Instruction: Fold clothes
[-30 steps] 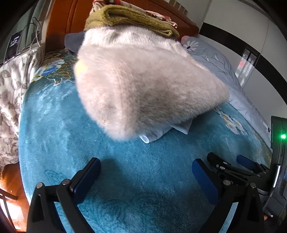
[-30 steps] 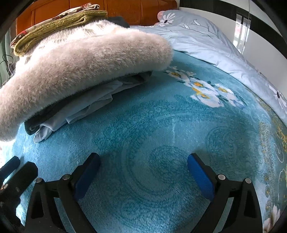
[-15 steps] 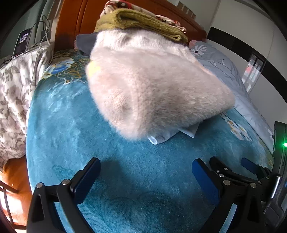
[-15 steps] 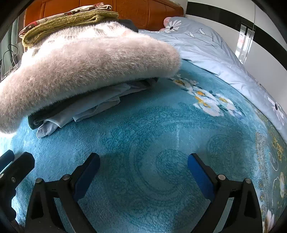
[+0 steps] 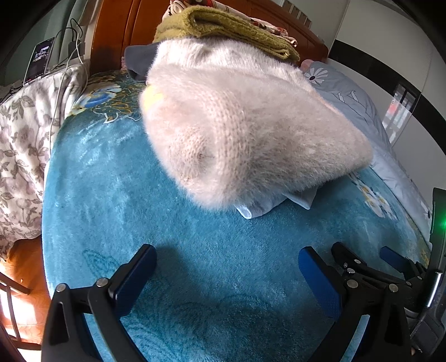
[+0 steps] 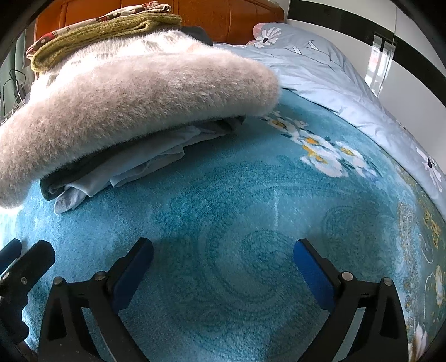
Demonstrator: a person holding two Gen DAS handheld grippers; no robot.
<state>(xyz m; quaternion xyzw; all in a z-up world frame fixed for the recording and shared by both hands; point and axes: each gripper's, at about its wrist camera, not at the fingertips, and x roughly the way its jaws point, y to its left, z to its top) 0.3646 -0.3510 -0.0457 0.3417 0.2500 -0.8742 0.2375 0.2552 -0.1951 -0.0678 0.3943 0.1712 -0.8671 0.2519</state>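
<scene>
A folded fluffy pale pink sweater lies on top of a stack on the teal blanket. Under it show a light blue garment and a dark one. Behind it sits a folded olive knit on a patterned cloth. My left gripper hovers open over the blanket, short of the stack, nothing between its fingers. My right gripper is open too, to the right of the stack, and shows in the left wrist view.
A wooden headboard stands behind the stack. A pale blue duvet lies along the right. To the left hang a floral sheet, cables and a phone. Wood floor shows beyond the bed's left edge.
Both grippers have drawn back slightly from the stack and stayed open. The sweater sits a little farther off in both views.
</scene>
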